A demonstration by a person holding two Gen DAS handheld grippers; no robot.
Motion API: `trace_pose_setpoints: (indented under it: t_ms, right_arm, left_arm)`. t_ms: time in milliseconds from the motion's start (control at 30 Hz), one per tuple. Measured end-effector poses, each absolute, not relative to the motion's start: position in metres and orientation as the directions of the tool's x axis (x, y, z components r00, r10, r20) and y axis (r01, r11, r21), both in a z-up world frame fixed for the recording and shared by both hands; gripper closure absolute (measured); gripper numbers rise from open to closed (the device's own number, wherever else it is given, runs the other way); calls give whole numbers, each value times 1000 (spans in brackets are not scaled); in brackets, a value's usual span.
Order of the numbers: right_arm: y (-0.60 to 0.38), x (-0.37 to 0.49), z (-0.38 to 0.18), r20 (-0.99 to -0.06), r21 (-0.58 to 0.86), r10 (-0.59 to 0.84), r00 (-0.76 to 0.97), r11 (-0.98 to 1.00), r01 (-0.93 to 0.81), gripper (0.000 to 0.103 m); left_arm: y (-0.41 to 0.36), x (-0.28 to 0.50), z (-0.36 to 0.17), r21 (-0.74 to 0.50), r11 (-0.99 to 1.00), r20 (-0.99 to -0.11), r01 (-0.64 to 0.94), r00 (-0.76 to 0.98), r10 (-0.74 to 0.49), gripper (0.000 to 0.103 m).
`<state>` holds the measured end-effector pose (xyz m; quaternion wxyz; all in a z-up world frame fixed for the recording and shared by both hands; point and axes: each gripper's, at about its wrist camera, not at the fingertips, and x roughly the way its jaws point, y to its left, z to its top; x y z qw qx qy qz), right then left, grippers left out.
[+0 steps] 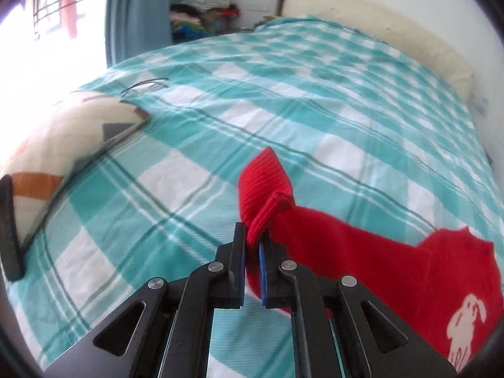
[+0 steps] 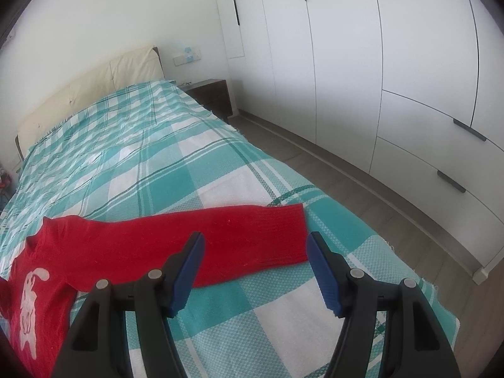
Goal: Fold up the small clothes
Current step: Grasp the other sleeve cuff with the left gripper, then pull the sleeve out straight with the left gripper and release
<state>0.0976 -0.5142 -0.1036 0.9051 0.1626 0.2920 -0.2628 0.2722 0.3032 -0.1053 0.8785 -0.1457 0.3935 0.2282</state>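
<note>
A small red knit sweater [image 1: 362,252] with a white dog print lies on the teal-and-white checked bedspread [image 1: 283,100]. My left gripper [image 1: 252,236] is shut on the cuff end of one sleeve, which stands lifted and folded over above the bed. In the right wrist view the sweater's [image 2: 132,245] other sleeve [image 2: 252,233] lies stretched flat toward the bed's right edge. My right gripper [image 2: 255,245] is open and empty, just above that sleeve, its jaws straddling the cuff end.
A patterned pillow [image 1: 63,151] and a dark flat object [image 1: 9,230] lie at the left. A pile of clothes [image 1: 204,9] sits beyond the bed. A cream headboard [image 2: 88,88], a nightstand [image 2: 214,94] and white wardrobes [image 2: 378,63] stand at the right, with wooden floor between.
</note>
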Motion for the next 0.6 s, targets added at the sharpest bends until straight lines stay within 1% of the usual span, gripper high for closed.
trace_pose_setpoints:
  t_ms: [100, 267, 367, 467, 567, 600]
  right_arm:
    - [-512, 99, -105, -617, 132, -383, 687, 811, 570, 37]
    - [-510, 102, -107, -624, 110, -392, 676, 813, 572, 37]
    - [-512, 101, -108, -625, 102, -399, 671, 810, 578, 37]
    - [-514, 101, -108, -629, 113, -393, 671, 808, 579, 37]
    - [-515, 99, -108, -626, 117, -393, 673, 807, 579, 37]
    - [-515, 100, -108, -627, 114, -394, 672, 807, 580, 37]
  left_arm:
    - [336, 249, -136, -102, 780, -801, -618, 516, 304, 98]
    - [338, 222, -170, -83, 735, -818, -673, 467, 335, 99]
    - [347, 215, -173, -134, 702, -830, -700, 466, 307, 100]
    - [352, 218, -175, -83, 709, -828, -700, 444, 342, 101]
    - [364, 218, -184, -132, 694, -847, -708, 445, 292, 101]
    - [364, 219, -184, -129, 699, -847, -704, 445, 292, 101]
